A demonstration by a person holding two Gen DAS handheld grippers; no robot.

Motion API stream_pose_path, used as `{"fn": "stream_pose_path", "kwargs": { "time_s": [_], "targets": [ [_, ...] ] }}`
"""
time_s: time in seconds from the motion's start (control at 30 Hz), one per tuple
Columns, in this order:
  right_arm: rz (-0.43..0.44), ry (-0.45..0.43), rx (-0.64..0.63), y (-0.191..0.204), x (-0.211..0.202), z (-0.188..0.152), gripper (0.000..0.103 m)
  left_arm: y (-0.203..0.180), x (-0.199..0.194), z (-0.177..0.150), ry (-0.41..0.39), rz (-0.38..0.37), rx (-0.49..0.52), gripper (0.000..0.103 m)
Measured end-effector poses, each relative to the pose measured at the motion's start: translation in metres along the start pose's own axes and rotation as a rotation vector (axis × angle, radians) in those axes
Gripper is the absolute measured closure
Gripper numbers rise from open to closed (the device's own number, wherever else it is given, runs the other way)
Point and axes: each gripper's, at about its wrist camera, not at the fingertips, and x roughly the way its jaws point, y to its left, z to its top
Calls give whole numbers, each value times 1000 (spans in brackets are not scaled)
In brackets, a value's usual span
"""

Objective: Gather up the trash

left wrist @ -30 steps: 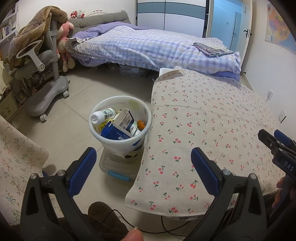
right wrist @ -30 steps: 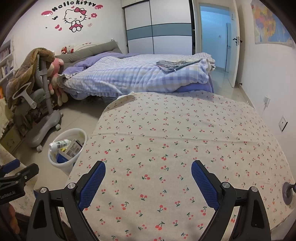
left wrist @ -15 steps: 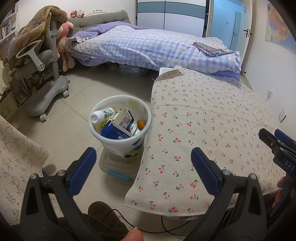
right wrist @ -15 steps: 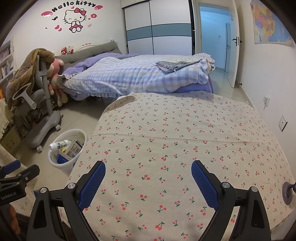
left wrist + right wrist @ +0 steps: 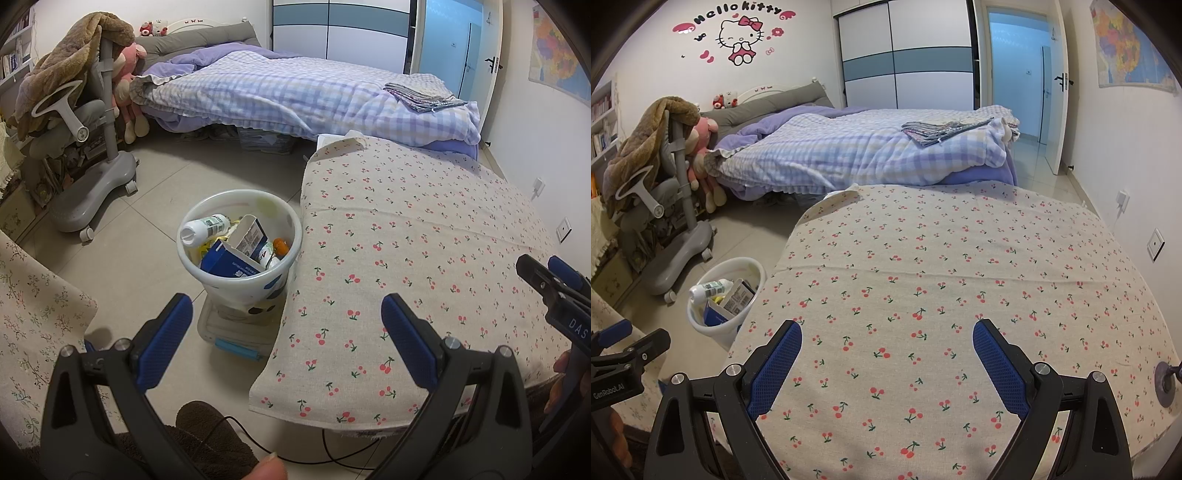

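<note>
A white bin point(image 5: 258, 284) stands on the floor beside the cherry-print table point(image 5: 424, 266). It holds a white bottle point(image 5: 205, 227), a blue carton point(image 5: 229, 262) and other trash. My left gripper point(image 5: 286, 328) is open and empty, above the floor just in front of the bin. My right gripper point(image 5: 886, 358) is open and empty over the tablecloth point(image 5: 960, 277). The bin also shows in the right wrist view point(image 5: 753, 269) at the left. The right gripper's tips show at the right edge of the left wrist view point(image 5: 550, 280).
A clear plastic box point(image 5: 236, 332) sits under the bin. A grey chair point(image 5: 92, 177) draped with a brown blanket stands at the left. A bed point(image 5: 295, 92) with a checked quilt lies behind. A black cable point(image 5: 314, 454) runs on the floor under the table edge.
</note>
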Motion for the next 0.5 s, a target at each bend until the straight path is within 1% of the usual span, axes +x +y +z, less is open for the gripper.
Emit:
{"fn": "stream_pose_path", "kwargs": {
  "time_s": [0.3,0.5],
  "targets": [
    [-1,0,0,0,0,0,8,0,0,0,2,-1,2,1],
    [0,16,7,-1,3,0,8,2,-1,2,11,-20,15,1]
  ]
}}
